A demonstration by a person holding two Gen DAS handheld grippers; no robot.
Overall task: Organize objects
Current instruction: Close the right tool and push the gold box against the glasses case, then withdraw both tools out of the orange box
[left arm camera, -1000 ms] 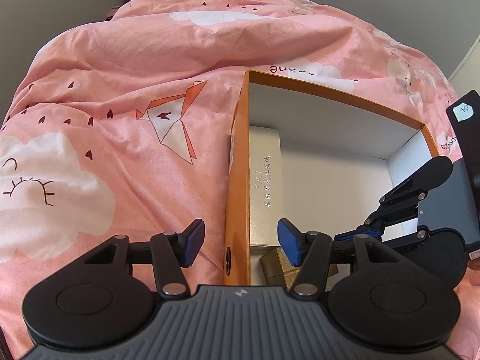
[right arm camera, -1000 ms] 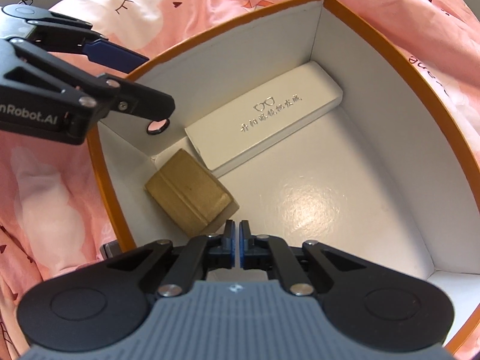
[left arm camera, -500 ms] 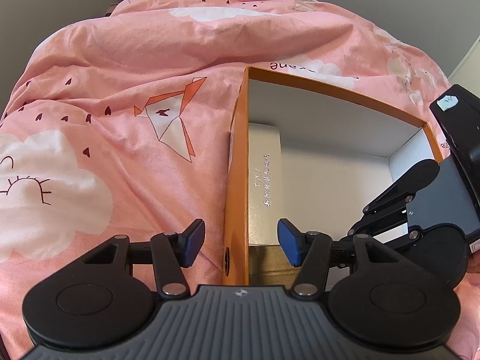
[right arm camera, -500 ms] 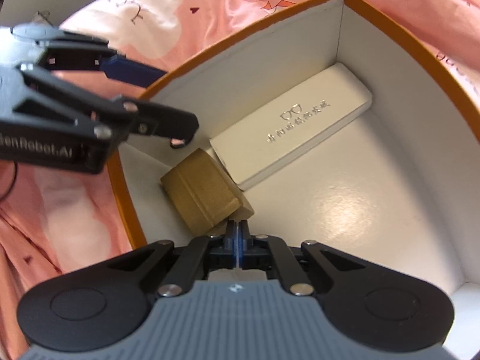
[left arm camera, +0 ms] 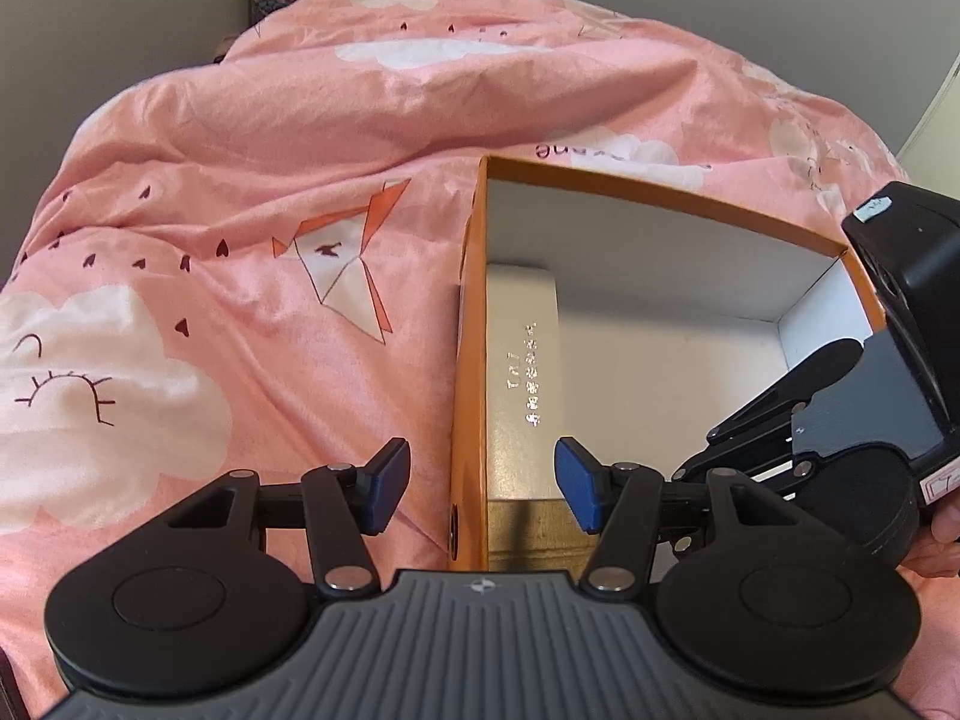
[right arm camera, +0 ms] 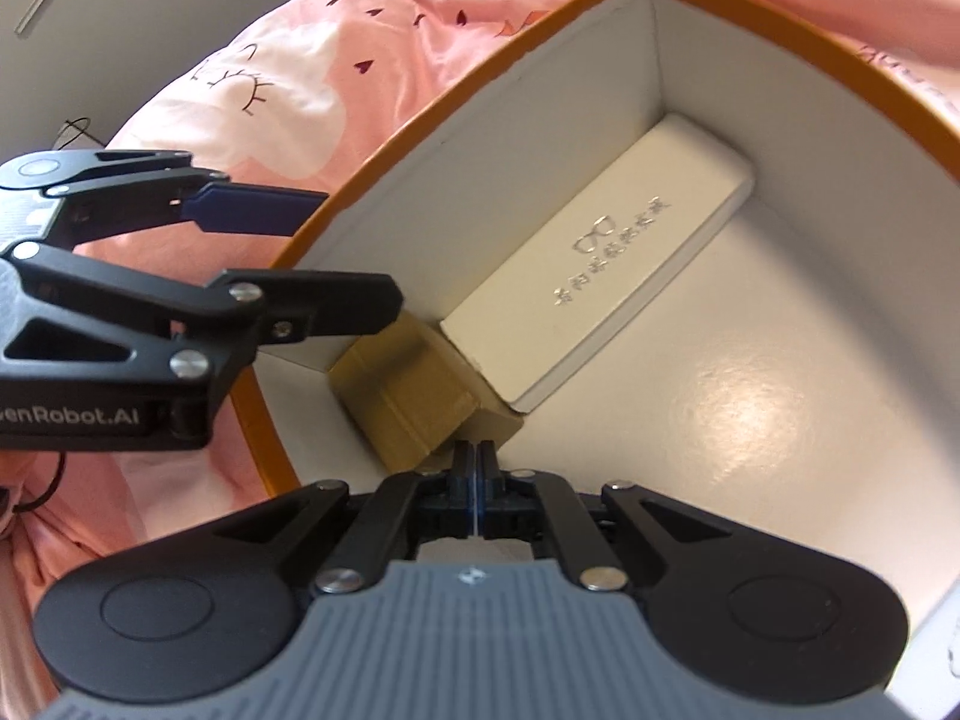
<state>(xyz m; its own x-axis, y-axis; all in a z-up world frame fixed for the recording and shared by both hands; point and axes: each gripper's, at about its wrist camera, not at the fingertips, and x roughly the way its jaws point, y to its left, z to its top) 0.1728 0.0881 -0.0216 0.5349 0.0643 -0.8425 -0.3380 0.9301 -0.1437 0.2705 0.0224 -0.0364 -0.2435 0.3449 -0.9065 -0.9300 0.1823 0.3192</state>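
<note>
Touching the closed right jaws' tips, gold box (right arm camera: 408,396) sits in orange box (right arm camera: 780,42).

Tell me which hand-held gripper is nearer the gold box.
Right. The right hand-held gripper, shut, sits right at the gold box; the left hand-held gripper straddles the orange box's wall.

Orange box (right arm camera: 780,42) cardboard, glossy white floor; bedspread (left arm camera: 240,192) soft pink cloth; gold box (right arm camera: 408,396) matt card
</note>
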